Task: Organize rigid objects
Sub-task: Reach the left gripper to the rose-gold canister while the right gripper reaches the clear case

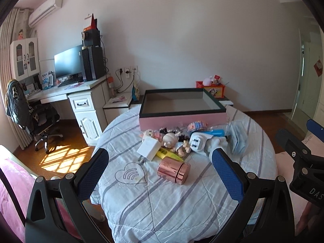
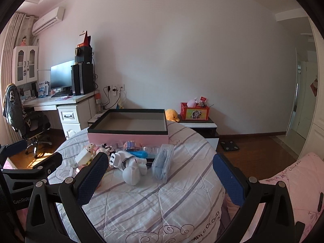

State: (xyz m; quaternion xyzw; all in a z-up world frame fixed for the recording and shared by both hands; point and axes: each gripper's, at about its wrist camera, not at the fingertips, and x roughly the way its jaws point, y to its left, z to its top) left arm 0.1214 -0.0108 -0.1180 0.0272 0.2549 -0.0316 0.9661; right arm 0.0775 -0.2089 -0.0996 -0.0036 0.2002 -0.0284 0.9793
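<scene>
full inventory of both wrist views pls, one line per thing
pink open-top box with dark rim: 1, empty, far side of the striped quilt
rose-gold metal canister: 1, on its side, nearest the left tool
white square charger: 1, left of pile
yellow tube: 1, under charger
pale doll figure: 1, mid-pile
white toy with plug-like face: 1, right of doll
blue clear packet: 1, right end
left tool: 1, black with blue pads, open
right tool: 1, same, open
</scene>
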